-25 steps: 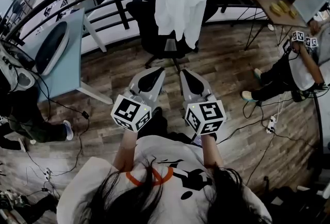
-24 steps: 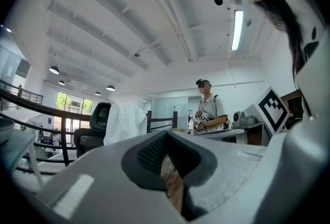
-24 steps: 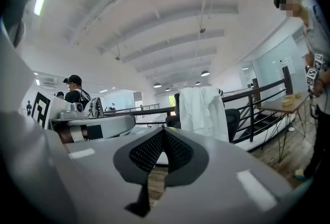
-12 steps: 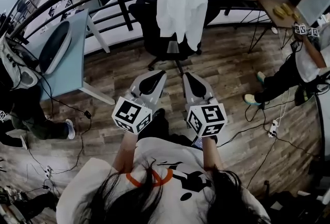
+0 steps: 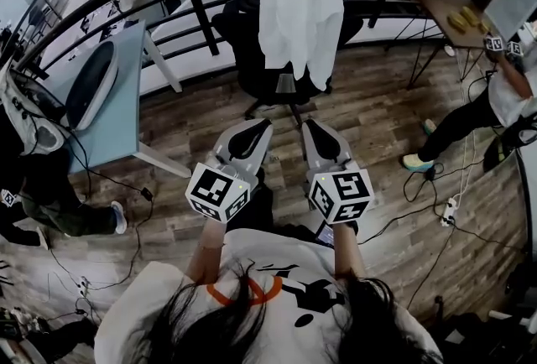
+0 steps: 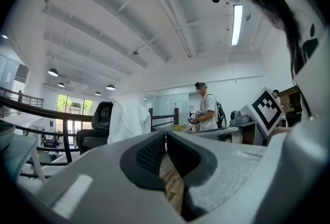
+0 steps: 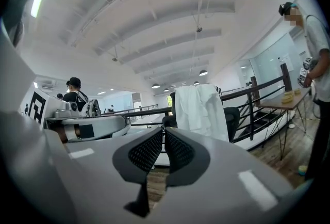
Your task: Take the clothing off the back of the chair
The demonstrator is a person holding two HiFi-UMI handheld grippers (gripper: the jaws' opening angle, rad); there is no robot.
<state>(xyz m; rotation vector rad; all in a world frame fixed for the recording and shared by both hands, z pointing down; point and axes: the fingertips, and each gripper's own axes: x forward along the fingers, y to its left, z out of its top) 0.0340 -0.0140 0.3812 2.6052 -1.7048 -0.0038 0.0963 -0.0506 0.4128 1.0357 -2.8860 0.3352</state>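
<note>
Both arms reach forward, side by side and roughly level. The left gripper (image 5: 256, 129) and right gripper (image 5: 312, 127) have their jaws pressed together, with nothing between them. The white cloth garment (image 5: 298, 18) hangs over the back of the black office chair (image 5: 252, 69) ahead, apart from both grippers, with wooden floor (image 5: 369, 111) between.

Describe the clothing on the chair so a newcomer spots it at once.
Find the curved black railing that runs across the top of the head view. Just in front of it stands a black office chair. The white shirt hangs over its back, the only cloth draped on any furniture here.
</note>
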